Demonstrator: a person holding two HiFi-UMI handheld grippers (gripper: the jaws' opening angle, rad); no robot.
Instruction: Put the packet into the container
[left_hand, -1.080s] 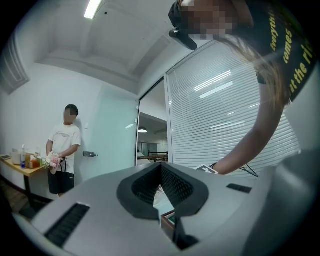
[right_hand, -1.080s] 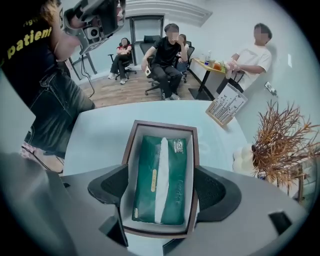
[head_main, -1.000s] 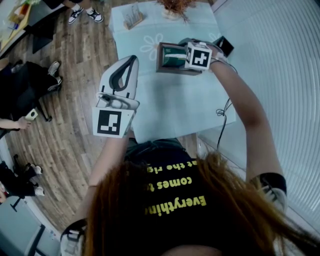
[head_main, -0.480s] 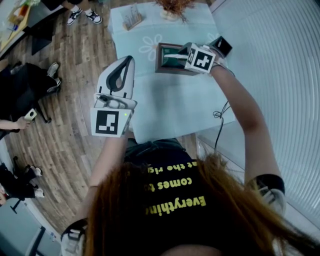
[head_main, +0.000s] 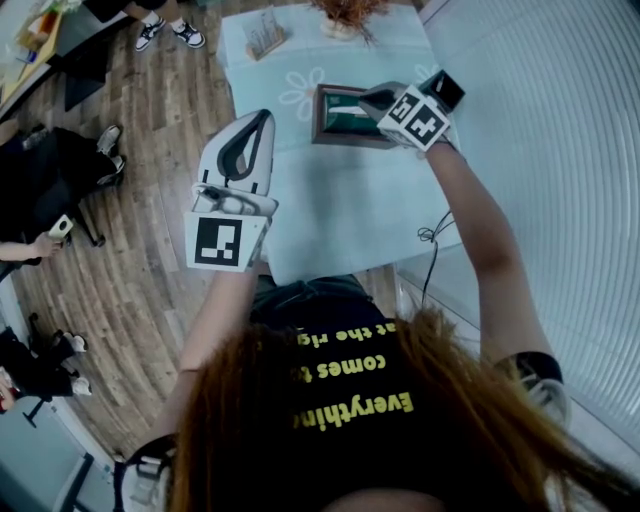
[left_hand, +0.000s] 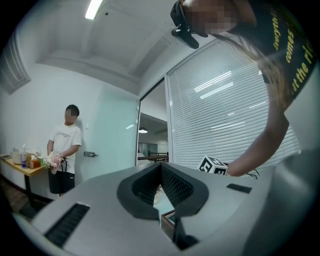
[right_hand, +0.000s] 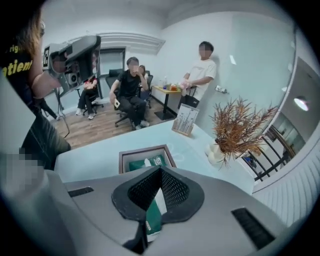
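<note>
Pale bench (head_main: 340, 210) holds the container (head_main: 317, 115), green packet (right_hand: 142, 163) inside. Right gripper (right_hand: 160, 170) hangs just above it, jaws newly clenched on nothing

The right gripper (head_main: 372, 99), whose jaws have just closed on nothing, covers the container's (head_main: 320, 115) right end in the head view. Its cube hides part of a black box (head_main: 449, 90). The top edge cuts off the plant (head_main: 345, 10). In the right gripper view the jaws hide most of the packet's (right_hand: 141, 164) near half, and its print is too small to read. In the left gripper view only a corner of the container shows, below the left gripper's (left_hand: 161, 166) jaws.
</note>
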